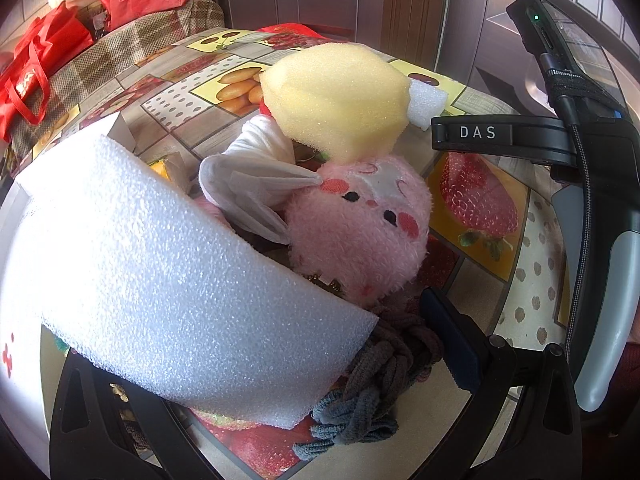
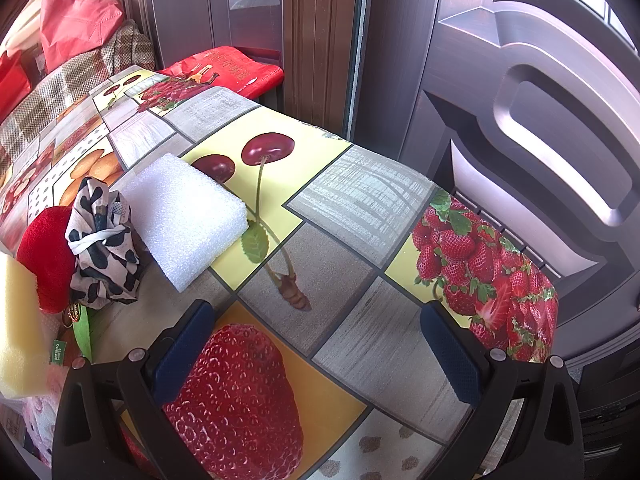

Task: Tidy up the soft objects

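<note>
Your left gripper (image 1: 256, 364) held a large white foam sheet (image 1: 160, 280); only the right blue pad (image 1: 448, 344) showed, the sheet hid the other, so I cannot tell how firmly the jaws closed. Beyond the sheet lay dark hair ties (image 1: 384, 372), a pink plush toy (image 1: 360, 224) and a yellow sponge (image 1: 340, 96) resting on it. Your right gripper (image 2: 316, 352) stood wide and held nothing above the fruit-print tablecloth (image 2: 360, 208). Ahead on the left, a white foam block (image 2: 184, 216) touched a spotted cloth bundle (image 2: 104, 248), beside a red plush (image 2: 48, 256).
</note>
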`<state>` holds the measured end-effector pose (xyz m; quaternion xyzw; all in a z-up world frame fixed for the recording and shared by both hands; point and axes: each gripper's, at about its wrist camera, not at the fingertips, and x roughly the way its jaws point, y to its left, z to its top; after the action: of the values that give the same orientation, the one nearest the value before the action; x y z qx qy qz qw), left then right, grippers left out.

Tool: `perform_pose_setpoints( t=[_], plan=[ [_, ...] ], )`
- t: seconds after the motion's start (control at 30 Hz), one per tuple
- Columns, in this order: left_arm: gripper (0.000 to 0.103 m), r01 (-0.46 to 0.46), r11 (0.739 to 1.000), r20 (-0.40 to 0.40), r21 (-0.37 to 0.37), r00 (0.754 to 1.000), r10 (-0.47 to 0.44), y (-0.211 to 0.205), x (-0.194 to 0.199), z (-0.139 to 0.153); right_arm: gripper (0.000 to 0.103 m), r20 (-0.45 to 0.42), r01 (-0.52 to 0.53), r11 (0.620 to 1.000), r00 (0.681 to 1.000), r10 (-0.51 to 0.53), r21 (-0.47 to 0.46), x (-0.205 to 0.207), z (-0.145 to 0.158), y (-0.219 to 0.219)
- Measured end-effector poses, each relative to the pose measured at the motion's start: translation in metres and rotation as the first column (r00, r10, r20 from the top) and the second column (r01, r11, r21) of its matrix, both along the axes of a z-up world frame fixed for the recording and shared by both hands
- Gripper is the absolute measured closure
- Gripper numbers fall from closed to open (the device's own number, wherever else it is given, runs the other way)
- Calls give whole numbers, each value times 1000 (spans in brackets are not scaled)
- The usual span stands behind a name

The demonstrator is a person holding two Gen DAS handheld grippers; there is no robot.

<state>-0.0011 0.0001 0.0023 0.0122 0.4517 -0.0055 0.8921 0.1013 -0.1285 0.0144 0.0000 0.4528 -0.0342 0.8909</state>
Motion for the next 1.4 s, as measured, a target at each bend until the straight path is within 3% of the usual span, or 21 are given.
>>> perform_pose_setpoints(
  t=[0.7, 0.83, 0.9, 1.0, 1.1, 1.2, 1.3, 1.4],
  plan=[
    [1, 3, 1000, 8, 7, 1000, -3, -7, -4, -1, 0, -1, 0, 1000, 1000, 0, -2, 0, 0, 0],
    [1, -6, 1000, 27, 22, 1000, 5, -10, -10, 2, 0, 0, 0, 1000, 1000, 0, -1, 1, 0, 0],
    [1, -17, 999, 74, 34, 997, 14, -11, -18, 8, 0, -1, 0, 1000, 1000, 0, 0, 1, 0, -1],
    [0, -27, 1000, 186, 16, 982, 24, -11, -37, 26, 0, 1, 0, 1000, 1000, 0, 5, 0, 1, -2],
    [0, -17, 995, 292, -95, 955, 44, -1, -63, 44, 0, 4, -6, 1000, 1000, 6, 14, -1, 2, -2],
    [0, -53, 991, 359, -125, 928, 95, 13, -85, 58, 0, 10, -46, 999, 999, 46, 22, -4, 3, -5],
    [0, -125, 983, 402, -132, 900, 169, 37, -102, 71, 0, 63, -78, 985, 996, 70, 151, -14, 9, -21],
    [0, -180, 966, 406, -186, 881, 243, 67, -118, 76, 0, 193, -135, 937, 978, 75, 322, -29, 23, -45]
  ],
)
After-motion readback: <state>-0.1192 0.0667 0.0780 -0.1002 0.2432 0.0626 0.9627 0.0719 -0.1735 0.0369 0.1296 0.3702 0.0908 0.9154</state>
